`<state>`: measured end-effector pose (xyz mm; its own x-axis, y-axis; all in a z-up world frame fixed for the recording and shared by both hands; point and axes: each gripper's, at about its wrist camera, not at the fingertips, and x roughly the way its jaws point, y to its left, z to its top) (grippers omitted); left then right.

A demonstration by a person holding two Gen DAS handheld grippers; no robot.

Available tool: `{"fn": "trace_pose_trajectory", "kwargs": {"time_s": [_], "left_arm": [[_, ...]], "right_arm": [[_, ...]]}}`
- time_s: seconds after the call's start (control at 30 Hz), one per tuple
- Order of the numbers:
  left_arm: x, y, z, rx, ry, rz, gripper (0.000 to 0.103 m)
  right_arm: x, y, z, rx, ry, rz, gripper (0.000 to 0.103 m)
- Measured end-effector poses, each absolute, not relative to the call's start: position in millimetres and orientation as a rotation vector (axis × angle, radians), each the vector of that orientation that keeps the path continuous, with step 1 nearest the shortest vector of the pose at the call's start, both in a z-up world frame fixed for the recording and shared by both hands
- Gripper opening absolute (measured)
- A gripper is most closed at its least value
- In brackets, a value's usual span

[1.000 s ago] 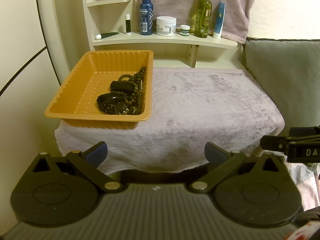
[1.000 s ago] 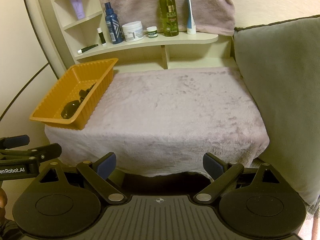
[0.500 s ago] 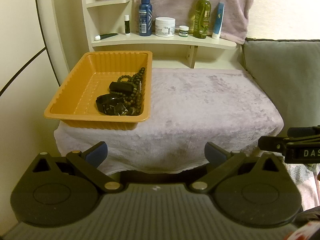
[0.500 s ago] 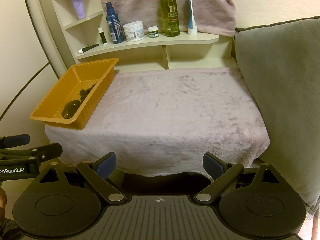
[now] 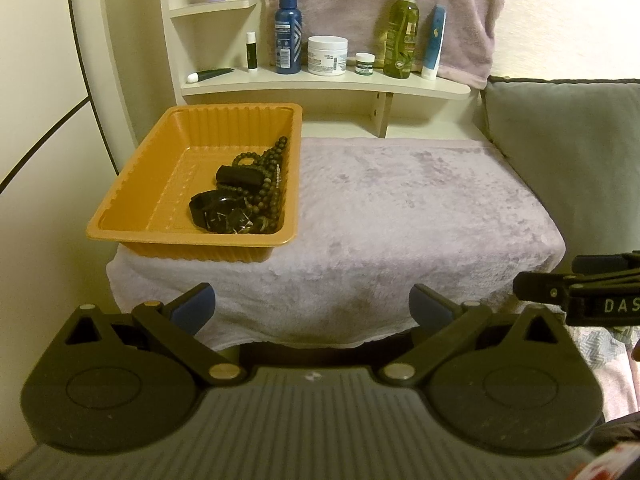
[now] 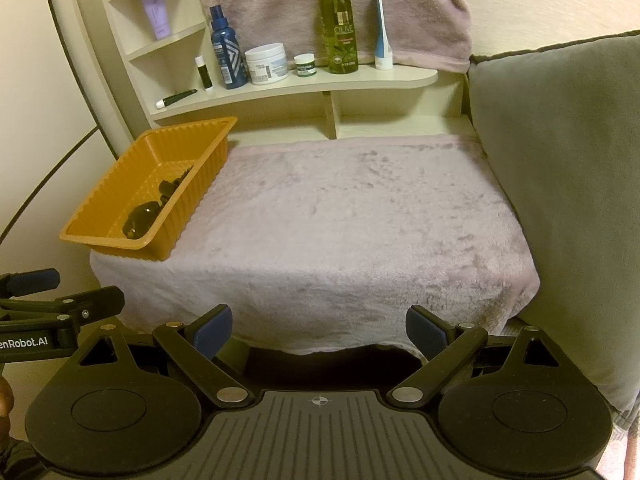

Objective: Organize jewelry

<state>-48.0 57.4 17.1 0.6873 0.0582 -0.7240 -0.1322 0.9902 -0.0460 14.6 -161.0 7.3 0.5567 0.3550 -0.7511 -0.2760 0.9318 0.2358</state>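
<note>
Toward the left of the frame, the jewelry [image 5: 244, 196], dark beads and bangles, lies heaped in the orange tray [image 5: 132, 196] on the towel-covered tabletop [image 5: 400, 208]. Both the left gripper [image 5: 312, 306] and right gripper [image 6: 319, 326] hang back with jaws spread, holding nothing. That fits either sorting about to start or everything already gathered. A shelf [image 5: 328, 86] of bottles stands behind; a grey cushion [image 6: 560, 168] sits at right.

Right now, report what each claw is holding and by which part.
Nothing. The left claw and right claw are open and empty; the jewelry lies in the orange tray.
</note>
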Motion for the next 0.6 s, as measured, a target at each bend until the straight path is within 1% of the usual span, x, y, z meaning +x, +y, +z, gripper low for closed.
{"fn": "trace_pose_trajectory", "kwargs": {"time_s": [0.6], "left_arm": [[-46.9, 57.5, 17.6, -0.094, 0.803, 0.101, 0.103]], "right_arm": [[15.7, -161.6, 6.8, 0.094, 0.906, 0.377, 0.093]]}}
